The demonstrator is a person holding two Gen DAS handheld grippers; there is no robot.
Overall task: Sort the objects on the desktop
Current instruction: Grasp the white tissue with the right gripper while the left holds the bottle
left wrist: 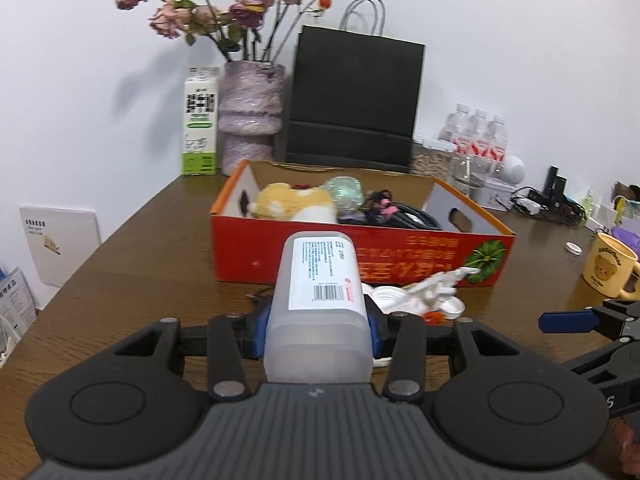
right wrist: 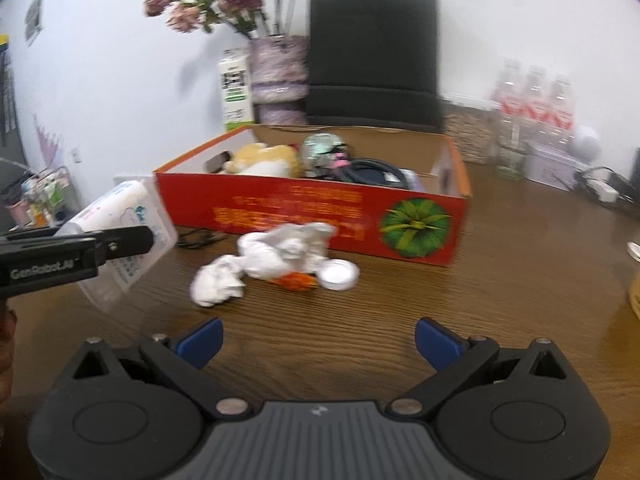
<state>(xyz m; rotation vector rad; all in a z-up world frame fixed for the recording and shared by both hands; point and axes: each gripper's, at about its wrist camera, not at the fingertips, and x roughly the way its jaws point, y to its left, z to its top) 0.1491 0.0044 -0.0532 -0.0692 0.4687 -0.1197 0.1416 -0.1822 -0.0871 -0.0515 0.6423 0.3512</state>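
Left gripper (left wrist: 318,332) is clamped on a translucent plastic bottle (left wrist: 320,296), blue pads on its lower body, base toward the camera, label up; bottle is carried lying along the fingers, clear of the table (left wrist: 140,264) and pointing at the red box (left wrist: 360,260), so my read is it's mid-carry toward the box; right gripper (right wrist: 318,344) has jaws wide apart, nothing between them, hanging low over bare tabletop and aimed at the leftovers, likely staged for the next pick; those are a crumpled white tissue (right wrist: 218,280), a white figurine (right wrist: 292,250) and a small white lid (right wrist: 338,274), all just in front of the box; box already holds a yellow plush toy (left wrist: 294,202), a greenish clear ball (left wrist: 344,190) and dark cables (left wrist: 404,214), with free room at its right end; yellow mug (left wrist: 608,266) sits well apart on the right.
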